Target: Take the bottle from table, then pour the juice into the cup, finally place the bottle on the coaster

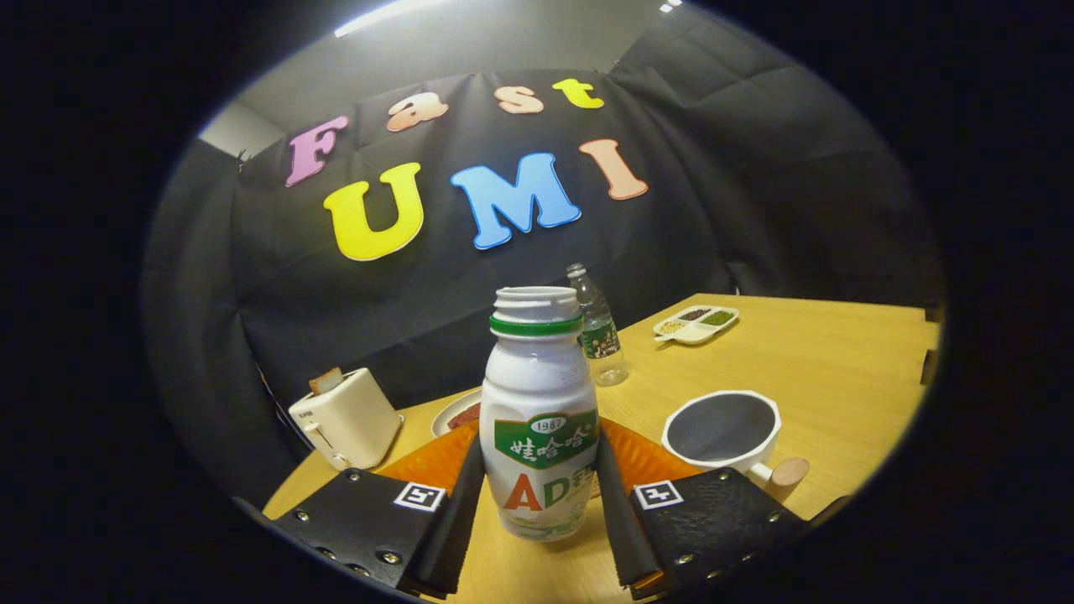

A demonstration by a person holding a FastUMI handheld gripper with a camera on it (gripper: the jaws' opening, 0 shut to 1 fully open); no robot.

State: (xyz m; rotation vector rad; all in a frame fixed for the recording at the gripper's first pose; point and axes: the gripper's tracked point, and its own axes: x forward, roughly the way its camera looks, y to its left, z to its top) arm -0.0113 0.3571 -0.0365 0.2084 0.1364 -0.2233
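A: Entry, gripper view. You have the gripper (pixel 539 495) pinching the bottle (pixel 539 411): one finger presses its left flank and the other its right, low on the body, about level with the label. Does that look like a firm hold to you?

B: Both fingers touch it, yes. You hold it low so that the neck stays free for tipping, I judge. The bottle stands upright and its mouth is open, with no cap on. Its wall is opaque, so you cannot read the juice level.

A: Is it on the table (pixel 822 352) or lifted?

B: I cannot tell for certain. Its base sits over bare wood just ahead of you, in front of the orange coaster (pixel 646 460), which lies directly behind it. That placing suits you: the final set-down spot is near.

A: And the cup (pixel 723 432)?

B: It sits to the right of the coaster, just beyond your right finger, upright, with its handle towards you. The inside looks dark and empty, so I judge the pour not yet done. You would swing right and tilt the mouth over its rim.

A: Other containers?

B: A clear water bottle (pixel 597 329) stands further back, capped. A divided tray (pixel 698 324) holds small heaps of grains or beans, one kind per section. At the left, a toaster (pixel 346 417) has a slice sticking up, and a plate (pixel 457 413) behind the coaster holds something reddish.
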